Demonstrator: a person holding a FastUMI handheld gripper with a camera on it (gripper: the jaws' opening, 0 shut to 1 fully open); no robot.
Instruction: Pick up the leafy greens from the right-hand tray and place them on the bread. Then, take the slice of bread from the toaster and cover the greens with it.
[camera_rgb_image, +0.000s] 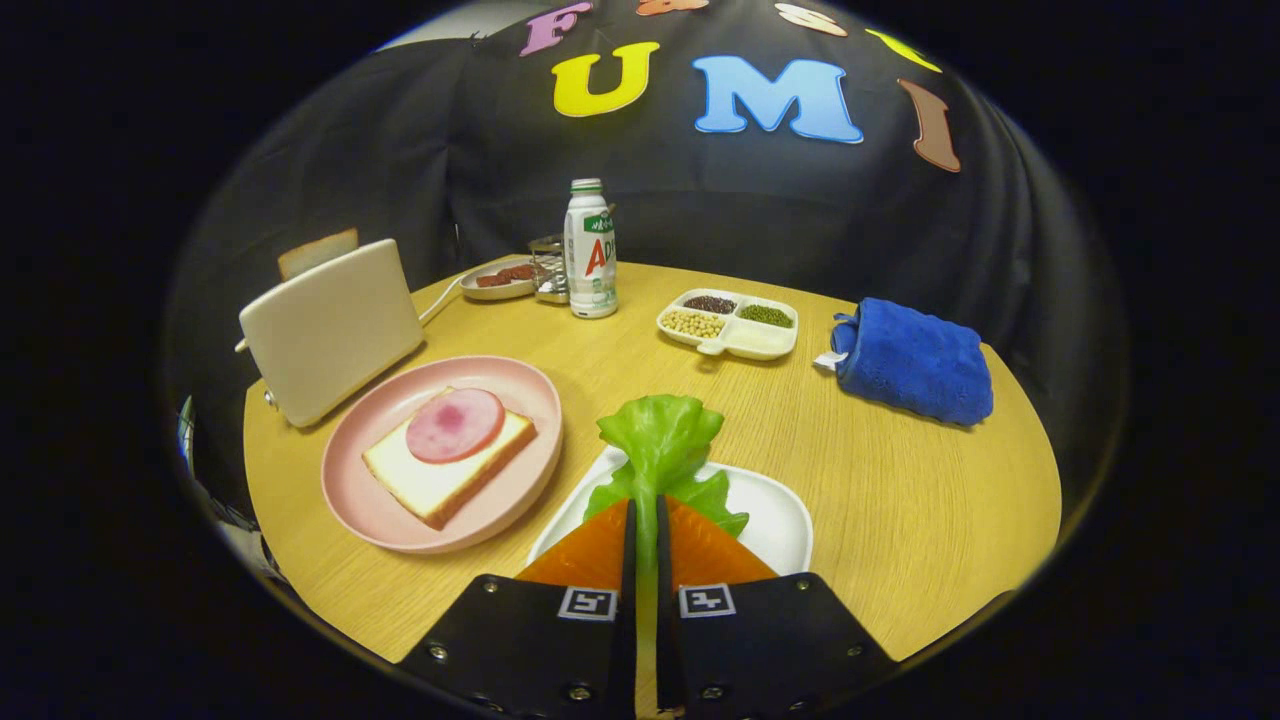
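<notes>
Nearest the camera, the claw (645, 520) is closed almost fully, with both fingers pressed against the stem of the leafy greens (660, 440). The leaf stands upright between the fingertips, its ruffled top rising just ahead of them. A second green leaf edge shows beside the right finger, low against the white tray (780, 520). That tray lies on the tabletop (900, 500) directly beneath the fingers.

Left of the claw, a pink plate (370, 500) rests on the tabletop, just beside the white tray. On the plate lies a slice of bread (440, 480), and a round pink slice of ham (455, 423) rests on top of it.

Beyond the plate stands a cream toaster (330, 330), with a second bread slice (317, 250) protruding from its top slot.

Farther back, near the tabletop's far edge:
- a white bottle (590, 250) with a green cap, upright;
- a small metal container (548, 270) touching or just beside the bottle, on its left;
- a small dish (500, 280) holding reddish pieces, left of the container.

Right of the bottle sits a white divided dish (730, 325) with dark, green and pale beans in separate compartments. A folded blue towel (915, 360) lies well to the right of it.
</notes>
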